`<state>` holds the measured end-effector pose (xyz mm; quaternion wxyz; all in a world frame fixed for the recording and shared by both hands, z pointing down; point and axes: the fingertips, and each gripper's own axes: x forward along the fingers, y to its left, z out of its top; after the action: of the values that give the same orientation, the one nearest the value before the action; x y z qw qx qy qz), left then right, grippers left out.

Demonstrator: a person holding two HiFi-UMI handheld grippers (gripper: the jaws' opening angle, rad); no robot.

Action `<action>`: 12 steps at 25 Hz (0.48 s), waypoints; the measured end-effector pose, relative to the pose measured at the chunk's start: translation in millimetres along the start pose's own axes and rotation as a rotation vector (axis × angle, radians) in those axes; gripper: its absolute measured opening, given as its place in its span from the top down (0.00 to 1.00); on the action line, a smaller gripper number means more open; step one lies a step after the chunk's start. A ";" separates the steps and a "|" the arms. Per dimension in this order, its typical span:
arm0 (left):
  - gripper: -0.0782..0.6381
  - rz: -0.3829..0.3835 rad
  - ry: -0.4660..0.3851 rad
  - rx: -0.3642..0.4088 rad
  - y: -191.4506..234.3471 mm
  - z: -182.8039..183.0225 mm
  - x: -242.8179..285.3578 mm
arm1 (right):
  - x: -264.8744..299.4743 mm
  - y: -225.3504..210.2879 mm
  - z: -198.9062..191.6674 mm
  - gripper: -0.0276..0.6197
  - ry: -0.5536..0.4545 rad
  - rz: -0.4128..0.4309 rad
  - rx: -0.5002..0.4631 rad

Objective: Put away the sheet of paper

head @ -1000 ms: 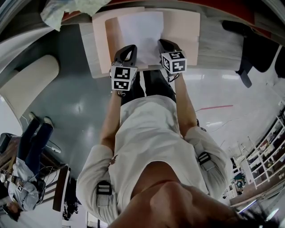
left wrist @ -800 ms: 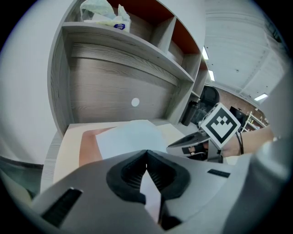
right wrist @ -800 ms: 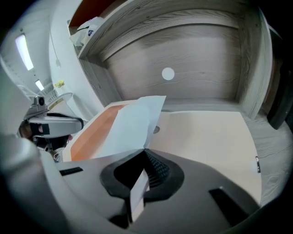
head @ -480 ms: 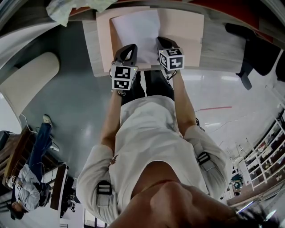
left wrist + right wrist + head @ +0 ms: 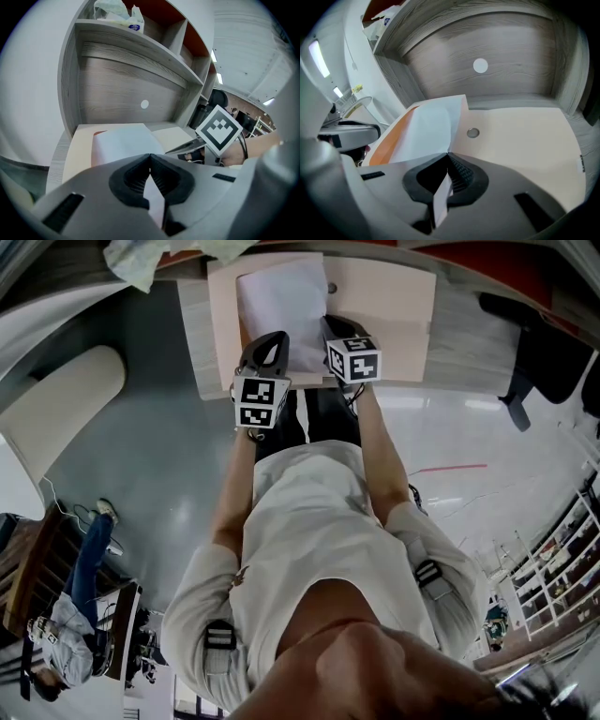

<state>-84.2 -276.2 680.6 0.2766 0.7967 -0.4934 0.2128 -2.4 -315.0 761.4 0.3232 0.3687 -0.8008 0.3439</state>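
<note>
Two holds: left gripper (image 5: 150,154) and right gripper (image 5: 447,153) jaws pinch the paper's (image 5: 281,296) near edge over the open folder (image 5: 384,310). Next: lay flat, release.

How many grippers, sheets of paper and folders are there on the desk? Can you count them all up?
Grippers: 2, the left gripper and the right gripper
Sheet of paper: 1
Folder: 1
Total: 4

White sheet of paper (image 5: 281,301), pale peach folder (image 5: 386,315), grey woodgrain desk (image 5: 464,345)
</note>
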 end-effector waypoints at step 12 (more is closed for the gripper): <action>0.87 0.003 0.004 -0.006 6.9 -5.2 -5.3 | 19.1 28.2 -12.2 0.93 0.058 0.033 0.075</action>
<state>-93.0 -271.8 682.9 0.2798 0.7947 -0.4947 0.2134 -32.0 -298.5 774.1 0.3263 0.3571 -0.7838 0.3895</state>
